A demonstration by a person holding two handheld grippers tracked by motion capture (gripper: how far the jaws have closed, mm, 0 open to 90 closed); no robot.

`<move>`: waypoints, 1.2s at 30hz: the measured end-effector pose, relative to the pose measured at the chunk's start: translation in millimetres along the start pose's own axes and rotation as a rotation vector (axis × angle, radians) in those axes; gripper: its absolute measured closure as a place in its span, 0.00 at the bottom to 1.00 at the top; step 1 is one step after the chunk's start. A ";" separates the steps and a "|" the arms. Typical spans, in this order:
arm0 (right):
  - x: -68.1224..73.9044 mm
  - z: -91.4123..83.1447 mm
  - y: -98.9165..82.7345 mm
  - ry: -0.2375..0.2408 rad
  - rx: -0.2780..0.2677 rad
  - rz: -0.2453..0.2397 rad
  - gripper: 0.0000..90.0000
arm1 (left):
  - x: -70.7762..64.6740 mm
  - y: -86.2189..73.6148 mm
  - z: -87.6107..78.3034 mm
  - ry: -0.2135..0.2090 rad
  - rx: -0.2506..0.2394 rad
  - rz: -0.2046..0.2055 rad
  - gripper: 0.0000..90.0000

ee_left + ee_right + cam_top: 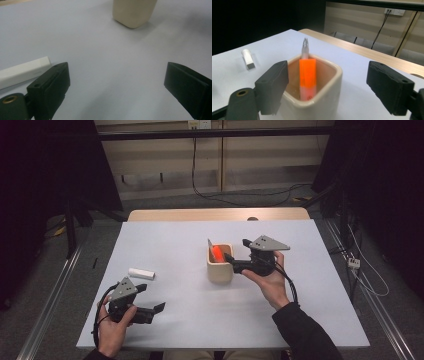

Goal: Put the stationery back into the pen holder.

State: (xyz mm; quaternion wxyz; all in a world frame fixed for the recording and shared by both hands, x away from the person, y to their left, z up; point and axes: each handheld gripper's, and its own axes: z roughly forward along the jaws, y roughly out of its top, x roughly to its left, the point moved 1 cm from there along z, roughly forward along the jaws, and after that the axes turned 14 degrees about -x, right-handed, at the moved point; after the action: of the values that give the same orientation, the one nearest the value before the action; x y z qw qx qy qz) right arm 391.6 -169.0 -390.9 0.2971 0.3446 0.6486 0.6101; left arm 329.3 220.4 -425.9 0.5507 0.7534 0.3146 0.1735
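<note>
A cream square cup stands mid-table; an orange-and-white marker leans upright inside it beside a thin grey stick. In the right gripper view the marker rests in the cup with the grey stick behind it. My right gripper hovers just right of the cup, open, its jaws spread wide at rim level and gripping nothing. My left gripper rests near the table's front left, open and empty. A white rectangular block lies just beyond it, also beside the left jaw.
The white table has a wooden strip along its far edge. Cables trail on the floor behind, and metal rails run along both sides. The cup's base stands ahead of my left gripper.
</note>
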 end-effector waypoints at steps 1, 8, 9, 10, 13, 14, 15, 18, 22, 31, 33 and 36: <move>-0.7 -2.4 -0.8 -0.002 0.003 0.001 0.19 | 1.9 0.0 -0.5 0.003 0.004 0.000 0.07; -0.4 -19.1 -10.3 0.007 0.039 -0.013 0.15 | 13.4 -1.3 -0.7 -0.036 0.043 -0.004 0.08; -0.1 -21.5 -11.7 0.007 0.048 -0.017 0.14 | 15.6 -1.2 -1.0 -0.036 0.041 0.002 0.09; -0.3 -24.5 -13.1 0.004 0.050 -0.021 0.14 | 16.4 -0.9 -1.3 -0.029 0.043 0.004 0.09; -0.8 -30.8 -16.1 0.003 0.058 -0.025 0.14 | 21.8 1.0 -2.6 -0.018 0.047 0.019 0.09; -0.5 -33.6 -17.7 0.004 0.065 -0.024 0.13 | 24.1 1.6 -3.0 -0.019 0.051 0.029 0.09; -0.2 -36.4 -20.0 0.006 0.073 -0.025 0.13 | 27.0 2.3 -3.6 -0.012 0.059 0.045 0.09; 1.1 -46.4 -28.3 0.014 0.097 -0.031 0.13 | 34.3 2.2 -3.4 0.015 0.086 0.042 0.09; 1.6 -62.5 -37.9 0.011 0.120 -0.033 0.12 | 44.3 1.3 -0.7 0.013 0.125 0.047 0.12; -1.1 -92.3 -50.1 0.007 0.138 -0.012 0.09 | 60.5 11.0 7.8 -0.029 0.177 0.080 0.11; -0.9 -95.1 -52.0 0.004 0.141 -0.007 0.09 | 65.2 13.1 8.4 -0.055 0.177 0.087 0.11; -0.4 -96.5 -54.1 0.004 0.146 -0.007 0.09 | 71.3 16.1 8.4 -0.067 0.189 0.089 0.10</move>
State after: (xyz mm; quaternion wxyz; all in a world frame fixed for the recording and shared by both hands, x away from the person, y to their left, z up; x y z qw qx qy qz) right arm 309.4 -226.9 -437.2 0.2719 0.3617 0.6932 0.5610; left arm 391.8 258.6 -419.6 0.4790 0.8206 0.2774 0.1419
